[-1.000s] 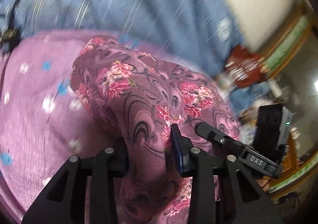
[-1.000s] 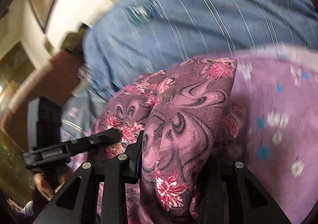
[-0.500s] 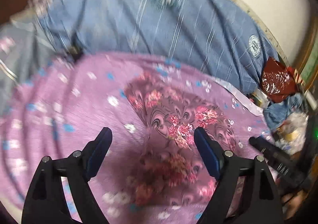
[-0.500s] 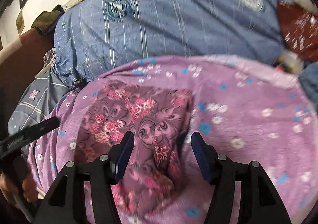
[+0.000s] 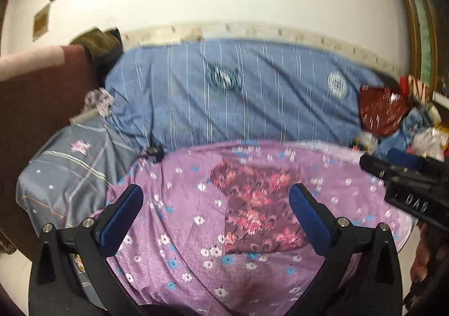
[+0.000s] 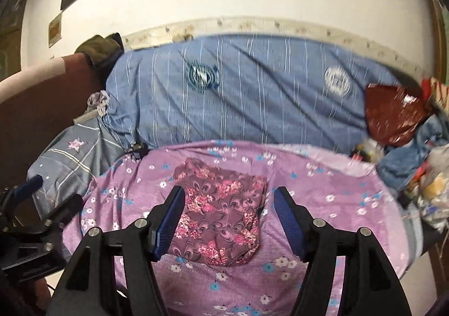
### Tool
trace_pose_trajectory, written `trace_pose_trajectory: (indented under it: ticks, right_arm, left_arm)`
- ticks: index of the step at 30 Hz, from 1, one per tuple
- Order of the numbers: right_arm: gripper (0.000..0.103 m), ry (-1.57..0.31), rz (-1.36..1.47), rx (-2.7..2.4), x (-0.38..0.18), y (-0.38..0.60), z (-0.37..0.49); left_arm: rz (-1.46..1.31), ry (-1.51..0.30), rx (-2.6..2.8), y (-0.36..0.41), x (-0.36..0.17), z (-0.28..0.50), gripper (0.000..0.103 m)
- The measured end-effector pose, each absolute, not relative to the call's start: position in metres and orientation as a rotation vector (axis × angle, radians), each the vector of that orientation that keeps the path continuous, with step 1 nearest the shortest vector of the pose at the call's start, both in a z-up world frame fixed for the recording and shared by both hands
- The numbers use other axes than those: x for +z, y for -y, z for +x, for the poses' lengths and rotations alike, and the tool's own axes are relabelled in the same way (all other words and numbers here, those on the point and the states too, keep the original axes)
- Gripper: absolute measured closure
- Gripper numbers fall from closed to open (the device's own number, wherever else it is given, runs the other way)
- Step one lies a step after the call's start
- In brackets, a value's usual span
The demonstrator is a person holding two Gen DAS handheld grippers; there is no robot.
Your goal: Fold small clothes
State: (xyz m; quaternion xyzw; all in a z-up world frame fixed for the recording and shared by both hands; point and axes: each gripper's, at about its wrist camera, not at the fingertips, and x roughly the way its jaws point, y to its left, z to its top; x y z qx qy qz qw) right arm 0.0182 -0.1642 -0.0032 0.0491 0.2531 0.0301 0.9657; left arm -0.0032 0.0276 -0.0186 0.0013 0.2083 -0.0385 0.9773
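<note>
A small maroon floral garment (image 5: 252,203) lies folded flat on the purple flowered cloth (image 5: 182,203); it also shows in the right wrist view (image 6: 224,212). My left gripper (image 5: 216,212) is open and empty, held above and back from the garment. My right gripper (image 6: 228,218) is open and empty, raised over the garment's near edge. The right gripper shows at the right edge of the left wrist view (image 5: 404,181), and the left gripper shows at the left edge of the right wrist view (image 6: 31,203).
A blue striped bedsheet (image 6: 238,97) covers the bed behind the purple cloth (image 6: 322,203). A grey pillow with stars (image 5: 70,175) lies at the left. A dark red bag (image 6: 395,114) and a clutter of cloth and packets (image 6: 421,164) sit at the right. A white wall rises behind.
Both grippers were shut on the floral garment a second ago. They opened, let it drop flat on the purple cloth, and pulled up and back from it.
</note>
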Motion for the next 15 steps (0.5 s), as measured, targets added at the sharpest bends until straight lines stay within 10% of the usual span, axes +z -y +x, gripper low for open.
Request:
trace_pose_trajectory:
  ticks: [15]
  right_arm:
    - [0.031, -0.376, 0.059, 0.037, 0.041, 0.157, -0.051]
  left_arm:
    - [-0.002, -0.356, -0.044, -0.025, 0.022, -0.051, 0.0]
